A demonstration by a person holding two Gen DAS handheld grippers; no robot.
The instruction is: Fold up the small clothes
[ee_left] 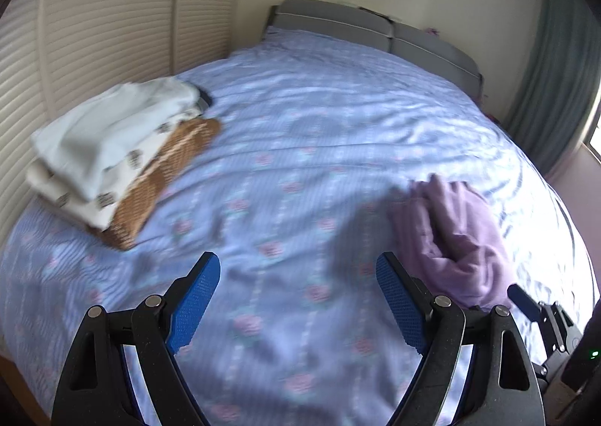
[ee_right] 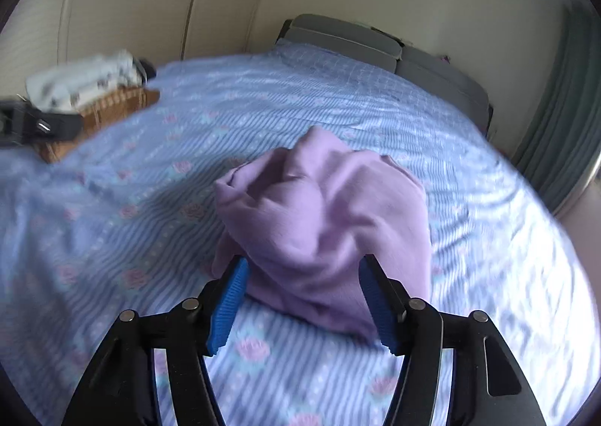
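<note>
— Two grippers over the bed (ee_left: 300,118), both angled downward toward the flowered sheet. Where does the lilac garment (ee_right: 323,223) sit?

— Crumpled in a loose heap on the sheet, well short of the grey headboard (ee_left: 375,32) and far from the stack of folded clothes (ee_left: 112,148), which lies by the slatted wall at the bed's far left edge.

— And the right gripper (ee_right: 304,298)?

— It points down at the near edge of the lilac garment. Its jaws stand apart, partway open, with the garment's near fold lying between the blue pads (ee_right: 227,307). The left pad looks to be at the cloth's edge; with the blur I can't tell whether it touches. Nothing is clamped.

— The left gripper (ee_left: 296,298)?

— Jaws spread wide, with only bare sheet between its blue pads (ee_left: 195,306). It hangs above the bed with the lilac garment just beyond its right finger, not touching as far as I can see.

— Do the two grippers show up in each other's view?

— Yes. From the left wrist, a blue fingertip of the right gripper (ee_left: 522,298) appears just beside the near end of the lilac garment. From the right wrist, a black part of the left gripper (ee_right: 41,125) shows in front of the stack of folded clothes (ee_right: 86,88).

— What's in that stack?

— White pieces on top, a brown patterned one underneath.
</note>
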